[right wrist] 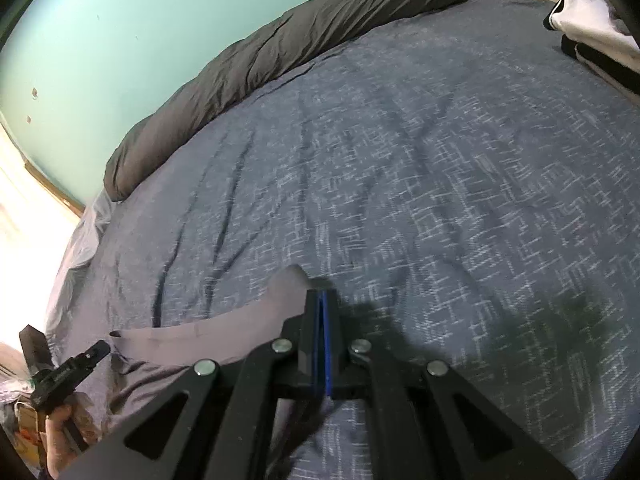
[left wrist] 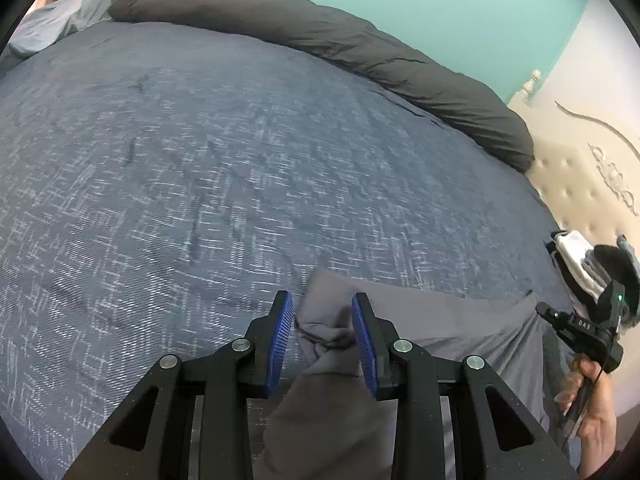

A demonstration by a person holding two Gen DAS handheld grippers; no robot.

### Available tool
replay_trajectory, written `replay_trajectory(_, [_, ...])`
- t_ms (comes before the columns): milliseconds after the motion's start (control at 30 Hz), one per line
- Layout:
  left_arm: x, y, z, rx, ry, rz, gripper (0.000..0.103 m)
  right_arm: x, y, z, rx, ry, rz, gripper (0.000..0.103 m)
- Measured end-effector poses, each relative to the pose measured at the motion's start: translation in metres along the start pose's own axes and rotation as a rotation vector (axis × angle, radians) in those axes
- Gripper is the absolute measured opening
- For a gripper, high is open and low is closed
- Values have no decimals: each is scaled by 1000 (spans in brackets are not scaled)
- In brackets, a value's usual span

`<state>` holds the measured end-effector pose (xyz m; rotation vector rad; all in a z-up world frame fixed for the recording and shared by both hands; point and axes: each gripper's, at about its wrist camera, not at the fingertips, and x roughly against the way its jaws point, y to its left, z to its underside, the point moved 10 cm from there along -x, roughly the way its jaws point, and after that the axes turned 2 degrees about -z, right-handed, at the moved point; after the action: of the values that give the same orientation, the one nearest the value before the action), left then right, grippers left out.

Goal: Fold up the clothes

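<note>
A grey garment (left wrist: 432, 320) lies stretched across the near edge of a blue-patterned bedspread (left wrist: 200, 180), its long axis running from 9 to 3 o'clock in the left wrist view, between the two hand-held tools. The left gripper (left wrist: 322, 320) stands wide apart, its blue pads (left wrist: 280, 340) flanking a bunched fold of the cloth without pressing on it. In the right wrist view the right gripper (right wrist: 323, 320) has its pads pressed together at 6 o'clock; a lip of the grey cloth rises just beside its tip at 11 o'clock, but whether any fabric is pinched cannot be told. The garment's near end drops out of frame at 6 o'clock, so its type is unclear. A rolled dark duvet (left wrist: 320, 40) lines the far edge at 12 o'clock. Folded clothes (left wrist: 576, 260) sit at 3 o'clock, partly hidden. White letters on the other tool's body seem to read "DAS". Motion blur softens the bedspread.
</note>
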<state>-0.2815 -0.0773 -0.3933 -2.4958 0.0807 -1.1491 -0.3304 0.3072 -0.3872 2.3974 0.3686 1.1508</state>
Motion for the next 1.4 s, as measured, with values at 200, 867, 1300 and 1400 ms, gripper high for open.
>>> replay_trajectory(200, [-10,0,1,3,24,13,23,1,-8,1,-16,3,9,1])
replay_trajectory(867, [-7,-12,-12,-27,-13,12,2,0,-2,-14,1,-23,90,20])
replay_trajectory(1300, [-15,-9,-12,-16,-3,13,2,-11,45,8,278,138,86,51])
replay_trajectory(1400, [-15,-9,-12,-15,-4,13,2,-19,41,15,301,162,115,51])
